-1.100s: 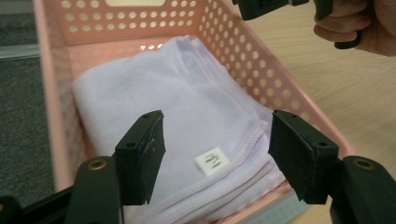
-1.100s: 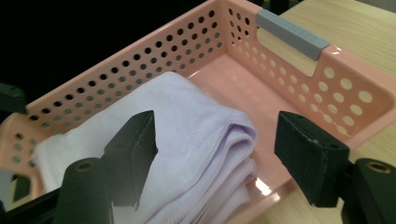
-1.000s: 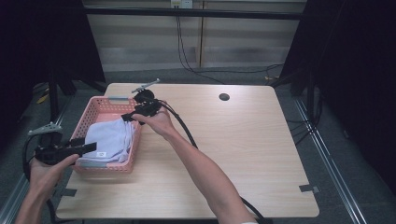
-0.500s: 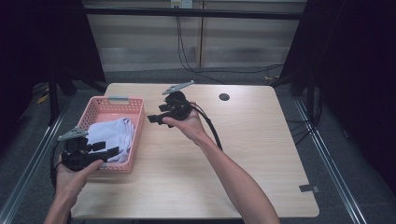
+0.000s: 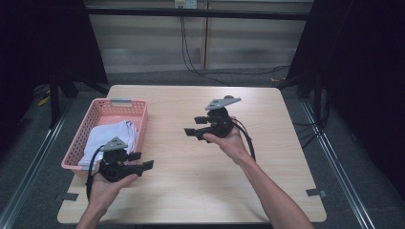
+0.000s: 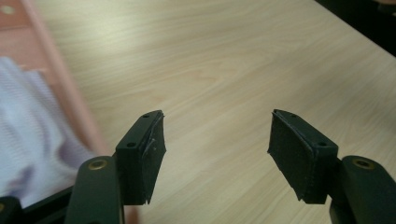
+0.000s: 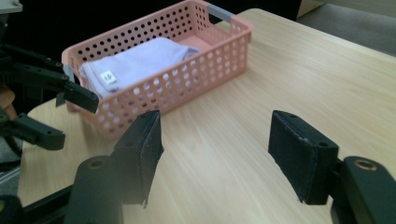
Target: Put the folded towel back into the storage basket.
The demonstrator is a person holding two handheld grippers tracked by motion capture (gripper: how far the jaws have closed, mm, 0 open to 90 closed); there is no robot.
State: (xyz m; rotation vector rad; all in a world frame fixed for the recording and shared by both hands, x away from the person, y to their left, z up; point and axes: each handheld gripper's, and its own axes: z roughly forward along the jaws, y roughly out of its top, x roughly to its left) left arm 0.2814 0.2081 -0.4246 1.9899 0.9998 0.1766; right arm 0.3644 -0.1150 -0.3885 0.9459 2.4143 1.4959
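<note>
A pink perforated basket (image 5: 101, 109) stands at the table's left edge with a folded white towel (image 5: 109, 136) inside. My left gripper (image 5: 143, 160) is held just in front of the basket's near right corner, open with nothing between its pads (image 6: 148, 154). My right gripper (image 5: 195, 126) hovers over the middle of the table and points left toward the basket (image 7: 201, 74). Its jaws have just been closing a little, but they stand open and empty. The towel (image 7: 135, 63) carries a small label, and its edge (image 6: 28, 135) lies left of my left gripper's jaws.
The light wooden table (image 5: 191, 191) ends at a dark floor on all sides. A grey handle (image 5: 121, 101) sits on the basket's far rim. Cables trail from both grippers along the person's forearms. A small dark round mark (image 5: 230, 98) lies at the table's far centre.
My right gripper has pulled away from the basket to the right, out over the table's middle. My left gripper has moved right, from beside the basket's left to its near right corner.
</note>
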